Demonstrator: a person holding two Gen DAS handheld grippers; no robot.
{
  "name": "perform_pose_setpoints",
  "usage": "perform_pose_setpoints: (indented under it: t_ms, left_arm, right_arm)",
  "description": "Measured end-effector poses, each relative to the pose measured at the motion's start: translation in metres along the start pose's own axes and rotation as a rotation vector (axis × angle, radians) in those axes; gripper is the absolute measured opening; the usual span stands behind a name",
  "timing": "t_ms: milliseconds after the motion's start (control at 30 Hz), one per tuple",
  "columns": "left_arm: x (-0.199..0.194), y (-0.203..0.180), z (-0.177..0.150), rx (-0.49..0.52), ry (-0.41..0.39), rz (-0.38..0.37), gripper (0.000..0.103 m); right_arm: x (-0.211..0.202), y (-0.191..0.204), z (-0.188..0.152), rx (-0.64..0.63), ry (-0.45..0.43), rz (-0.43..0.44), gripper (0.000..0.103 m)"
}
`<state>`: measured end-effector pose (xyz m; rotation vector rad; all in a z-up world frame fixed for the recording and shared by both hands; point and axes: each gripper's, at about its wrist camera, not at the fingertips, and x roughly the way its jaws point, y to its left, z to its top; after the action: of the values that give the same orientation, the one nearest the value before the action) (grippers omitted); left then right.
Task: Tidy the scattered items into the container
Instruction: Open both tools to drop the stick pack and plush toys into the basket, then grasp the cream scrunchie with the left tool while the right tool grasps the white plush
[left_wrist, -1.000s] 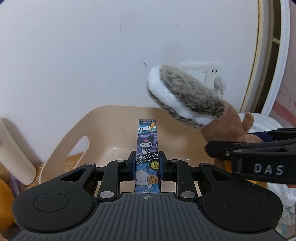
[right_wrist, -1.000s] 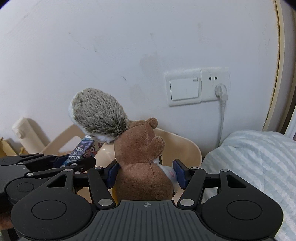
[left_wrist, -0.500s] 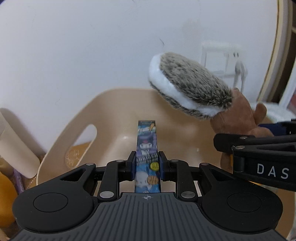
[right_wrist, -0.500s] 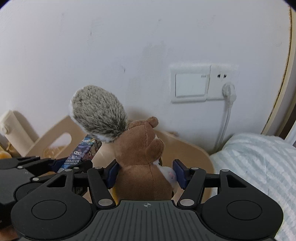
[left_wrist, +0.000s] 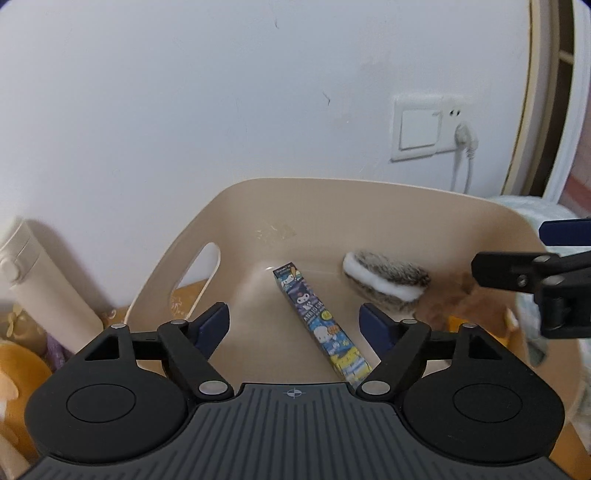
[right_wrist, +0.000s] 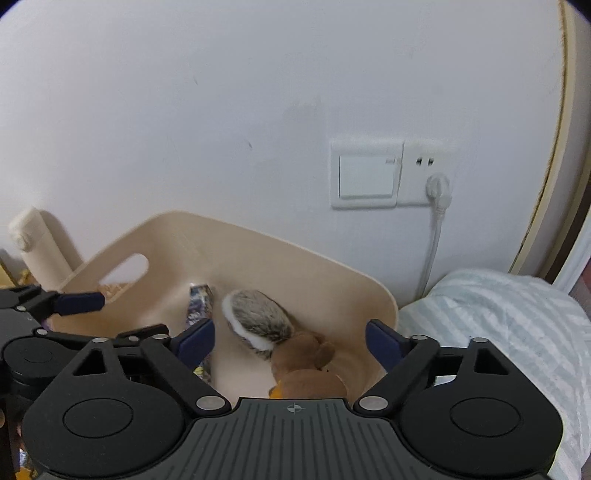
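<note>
Beige bin (left_wrist: 373, 206) now holding pen box (left_wrist: 320, 320) and plush squirrel (right_wrist: 295, 354).

Printed box flat on bin floor, slanting from bin's middle toward its near edge; squirrel lying just beside it, toward bin's right wall, grey-white tail (left_wrist: 386, 282) pointing at box, brown body blurred. Left gripper (left_wrist: 293, 325) over bin's near edge, jaws just spread wide, box lying loose below and between them, untouched by pads. Right gripper (right_wrist: 290, 341) over bin's near right side, jaws just spread wide too, squirrel dropped free beneath. Cream bottle (left_wrist: 40, 280) standing outside bin's left wall. Wall switch (right_wrist: 367, 175) and plugged socket (right_wrist: 428, 173) above bin's far rim; striped bedding (right_wrist: 491, 317) beyond bin's right wall.
</note>
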<state>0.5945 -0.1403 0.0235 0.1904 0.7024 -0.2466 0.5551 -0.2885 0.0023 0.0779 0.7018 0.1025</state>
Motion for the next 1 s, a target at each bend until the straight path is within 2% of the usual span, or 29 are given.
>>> perform_pose_setpoints:
  t_ms: [67, 233, 467, 700, 1000]
  left_arm:
    - [-0.011, -0.001, -0.010, 0.021, -0.008, -0.020, 0.083]
    - [-0.044, -0.007, -0.030, 0.081, -0.058, 0.005, 0.083]
    - [-0.097, -0.003, -0.057, 0.009, -0.116, 0.014, 0.085]
    - [-0.148, 0.004, -0.081, 0.007, -0.154, 0.080, 0.086]
    - [-0.195, 0.019, -0.127, 0.003, -0.145, 0.120, 0.086]
  right_arm:
    - [-0.017, 0.005, -0.007, -0.002, -0.044, 0.003, 0.101]
    - [-0.057, 0.023, -0.022, -0.043, -0.111, 0.006, 0.102]
    - [-0.103, 0.049, -0.045, -0.086, -0.158, 0.044, 0.102]
    - [-0.145, 0.074, -0.079, -0.167, -0.210, 0.039, 0.103]
    - [-0.180, 0.087, -0.117, -0.208, -0.210, 0.044, 0.103]
